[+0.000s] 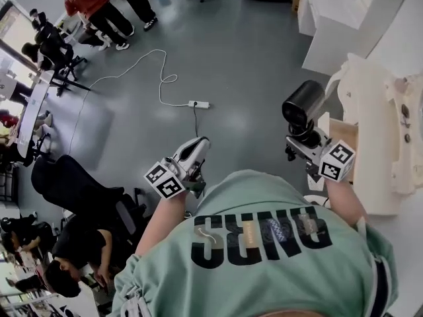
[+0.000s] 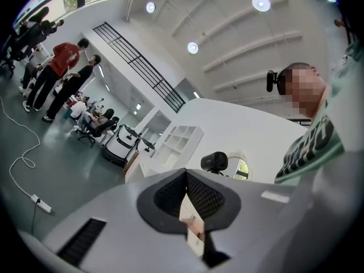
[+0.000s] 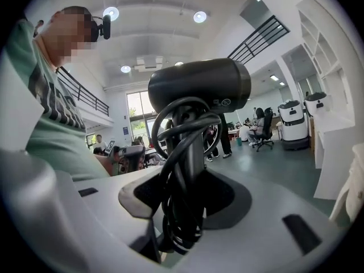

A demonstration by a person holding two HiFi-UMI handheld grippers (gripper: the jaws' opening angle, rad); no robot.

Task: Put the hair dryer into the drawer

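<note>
The black hair dryer [image 3: 199, 84] stands upright in the right gripper [image 3: 187, 201], whose two jaws pinch its handle from either side; the barrel sits above the jaws, and the black cord [image 3: 181, 169] is wound in loops round the handle and hangs down between the jaws. In the head view the same right gripper [image 1: 301, 140] is held out in front of the person's right side, with the hair dryer [image 1: 303, 103] rising from it, over the grey floor [image 1: 251, 58] and just beside a pale cabinet [image 1: 373, 144] at the right edge. Whether a drawer of that cabinet stands open cannot be told from here. The left gripper [image 2: 186, 195] has its jaws pressed together, the dark pads meeting along one line with nothing between them; in the head view the left gripper [image 1: 197, 148] is held out in front of the person's left side, well apart from the right one. From the left gripper view the hair dryer [image 2: 215, 161] shows small beyond the jaws. The person wears a green sweatshirt [image 1: 264, 269] with dark lettering. On the floor ahead lie a white power strip [image 1: 199, 104] and its looping white cable [image 1: 162, 78], and a black office chair [image 1: 73, 183] stands to the left
</note>
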